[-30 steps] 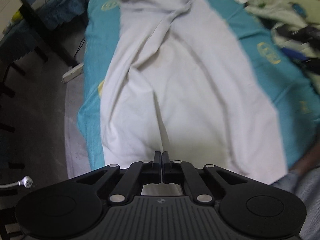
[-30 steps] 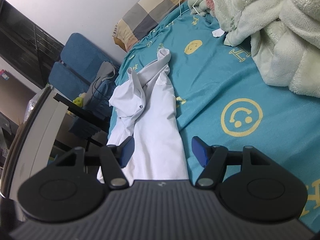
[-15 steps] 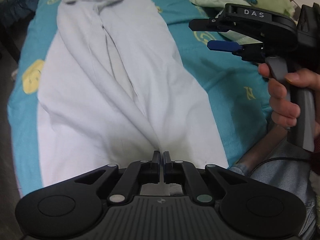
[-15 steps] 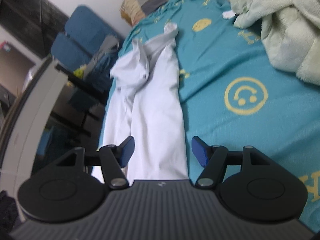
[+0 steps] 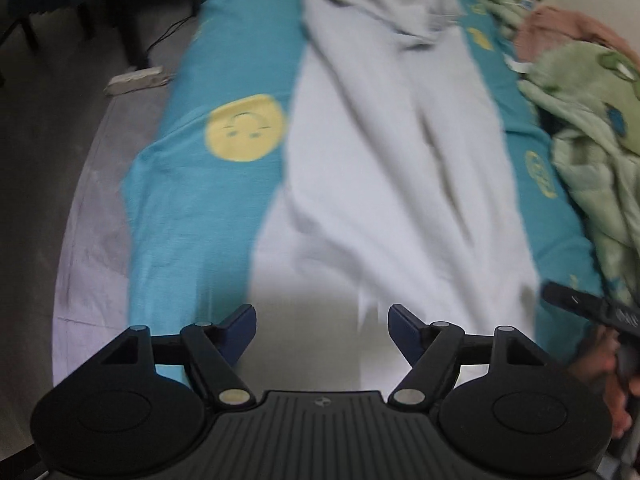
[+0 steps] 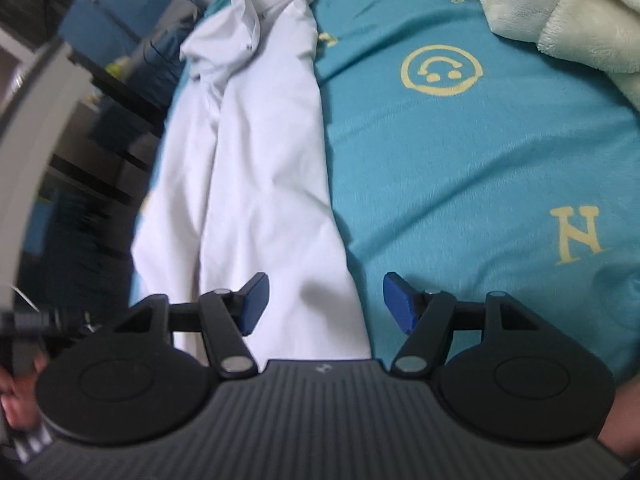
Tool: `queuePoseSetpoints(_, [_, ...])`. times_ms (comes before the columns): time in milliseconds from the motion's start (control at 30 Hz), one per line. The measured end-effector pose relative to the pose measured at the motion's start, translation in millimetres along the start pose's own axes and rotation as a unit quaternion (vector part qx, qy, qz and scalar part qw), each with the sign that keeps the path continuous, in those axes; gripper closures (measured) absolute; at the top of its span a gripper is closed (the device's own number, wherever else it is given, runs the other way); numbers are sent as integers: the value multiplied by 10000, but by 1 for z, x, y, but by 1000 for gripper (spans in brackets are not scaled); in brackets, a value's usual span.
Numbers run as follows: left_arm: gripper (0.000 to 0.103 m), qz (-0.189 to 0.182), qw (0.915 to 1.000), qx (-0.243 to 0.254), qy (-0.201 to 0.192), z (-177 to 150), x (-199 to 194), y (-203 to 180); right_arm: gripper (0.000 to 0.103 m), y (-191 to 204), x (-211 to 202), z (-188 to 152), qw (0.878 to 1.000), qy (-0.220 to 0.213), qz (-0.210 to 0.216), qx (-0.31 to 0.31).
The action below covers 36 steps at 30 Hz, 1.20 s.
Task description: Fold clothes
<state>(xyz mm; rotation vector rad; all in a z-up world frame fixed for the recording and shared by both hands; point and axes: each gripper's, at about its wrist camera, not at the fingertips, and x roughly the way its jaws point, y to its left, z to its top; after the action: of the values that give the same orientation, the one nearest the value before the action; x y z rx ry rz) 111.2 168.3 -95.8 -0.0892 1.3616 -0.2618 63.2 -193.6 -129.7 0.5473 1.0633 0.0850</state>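
Note:
A white garment (image 5: 392,184) lies stretched lengthwise on a teal bedsheet with yellow smiley faces (image 5: 244,128). Its far end is bunched and wrinkled. My left gripper (image 5: 322,326) is open and empty above the garment's near hem. In the right wrist view the same garment (image 6: 256,168) runs along the left side of the bed. My right gripper (image 6: 324,300) is open and empty, over the garment's near right edge. The right gripper's tip also shows at the right edge of the left wrist view (image 5: 576,300).
A pale green fluffy blanket (image 6: 560,12) is piled at the bed's right side; it also shows in the left wrist view (image 5: 592,128). The floor with a power strip (image 5: 136,78) lies left of the bed. Dark furniture (image 6: 100,80) stands beside the bed.
My left gripper was shut on the garment's hem and has opened, letting it go. The garment now lies flatter. My right gripper stayed open and moved lower, closer to the garment's near edge.

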Motion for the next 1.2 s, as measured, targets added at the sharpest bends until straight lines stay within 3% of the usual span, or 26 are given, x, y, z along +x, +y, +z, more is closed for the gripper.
queuePoseSetpoints(67, [26, -176, 9989, -295, 328, 4, 13, 13, 37, 7, 4, -6, 9996, 50, -192, -179])
queuePoseSetpoints(200, [26, -372, 9952, -434, 788, 5, 30, 19, 39, 15, 13, -16, 9972, 187, -611, -385])
queuePoseSetpoints(333, [22, -335, 9945, -280, 956, 6, 31, 15, 39, 22, 16, -21, 9943, 215, -912, -508])
queuePoseSetpoints(467, [23, -435, 9916, 78, 1212, 2, 28, 6, 37, 14, 15, -24, 9964, 358, -763, -66])
queuePoseSetpoints(600, [33, -717, 9809, 652, 1685, -7, 23, -10, 37, 11, 13, -35, 9961, 794, -181, 348])
queuePoseSetpoints(667, [37, -650, 9737, 1030, 1927, -12, 23, -24, 37, 15, 13, -45, 9942, 1036, 7, 286])
queuePoseSetpoints(767, [47, -353, 9667, 1503, 2042, -18, 20, -43, 38, 34, 16, -59, 9922, 1212, -40, -305])
queuePoseSetpoints(833, [62, -158, 9638, 1732, 2019, -22, 15, -52, 44, 48, 17, -66, 9903, 1140, -241, -756])
queuePoseSetpoints(867, [67, -43, 9637, 1804, 1966, -24, 12, -54, 57, 55, 17, -69, 9886, 1089, -351, -979])
queuePoseSetpoints(900, [81, 22, 9660, 1781, 1873, -25, 6, -54, 86, 61, 17, -71, 9866, 1036, -443, -1179])
queuePoseSetpoints(933, [85, 46, 9694, 1709, 1763, -26, -1, -53, 92, 64, 16, -73, 9860, 978, -458, -1274])
queuePoseSetpoints(1033, [92, 18, 9802, 1454, 1344, -28, -25, -49, 94, 60, 5, -67, 9902, 797, -204, -1132])
queuePoseSetpoints(1133, [93, -445, 9924, 989, 580, -30, -70, -41, 94, 46, -14, -52, 9949, 679, 254, -705])
queuePoseSetpoints(1200, [93, -848, 9948, 565, 42, -33, -102, -37, 94, 42, -31, -39, 9953, 552, 471, -640])
